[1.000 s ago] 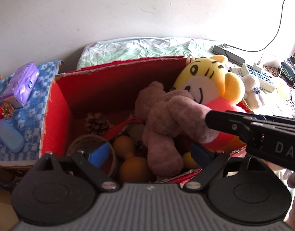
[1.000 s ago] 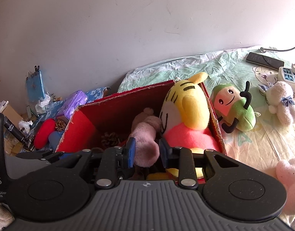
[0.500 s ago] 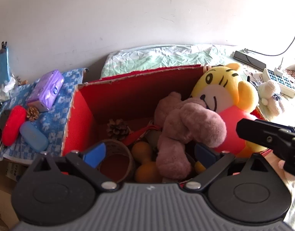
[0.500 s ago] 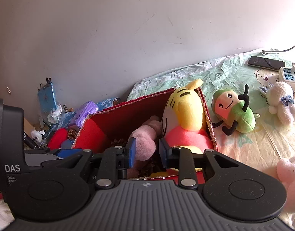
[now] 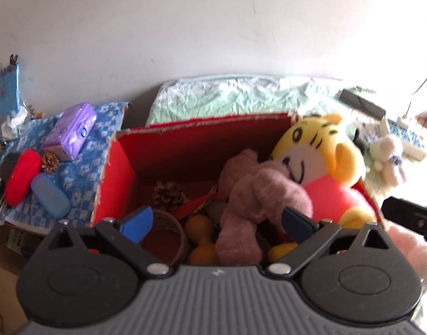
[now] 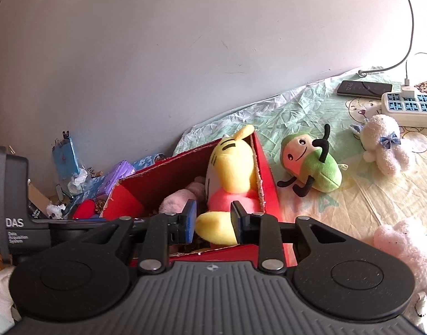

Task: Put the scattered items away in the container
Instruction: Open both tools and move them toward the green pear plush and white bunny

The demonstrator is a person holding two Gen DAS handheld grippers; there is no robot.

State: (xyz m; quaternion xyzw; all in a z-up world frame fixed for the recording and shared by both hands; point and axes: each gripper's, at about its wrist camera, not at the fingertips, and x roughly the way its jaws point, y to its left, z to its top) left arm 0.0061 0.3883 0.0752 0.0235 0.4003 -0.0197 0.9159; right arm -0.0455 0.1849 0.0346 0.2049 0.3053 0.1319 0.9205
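A red cardboard box (image 5: 117, 176) (image 6: 270, 184) holds a yellow tiger plush (image 5: 316, 153) (image 6: 233, 164), a mauve bear plush (image 5: 255, 195) (image 6: 177, 199), a pine cone (image 5: 167, 195), orange gourds (image 5: 199, 237) and a tape ring (image 5: 168, 231). My left gripper (image 5: 216, 223) is open and empty above the box's near side. My right gripper (image 6: 213, 222) is partly open and empty above the box's near right corner. On the bed to the right lie a green avocado plush (image 6: 311, 164), a white bunny plush (image 6: 383, 145) and a pink plush (image 6: 406, 248).
Left of the box a blue patterned cloth (image 5: 102, 122) carries a purple tissue pack (image 5: 71, 131), a red case (image 5: 22, 176), a blue case (image 5: 50, 195) and a pine cone (image 5: 50, 162). A phone (image 6: 364, 88) and power strip (image 6: 408, 109) lie at the far right.
Both grippers have pulled back and up from the box. The right gripper has shifted right and its jaws have opened a little. The toys in the box have not moved.
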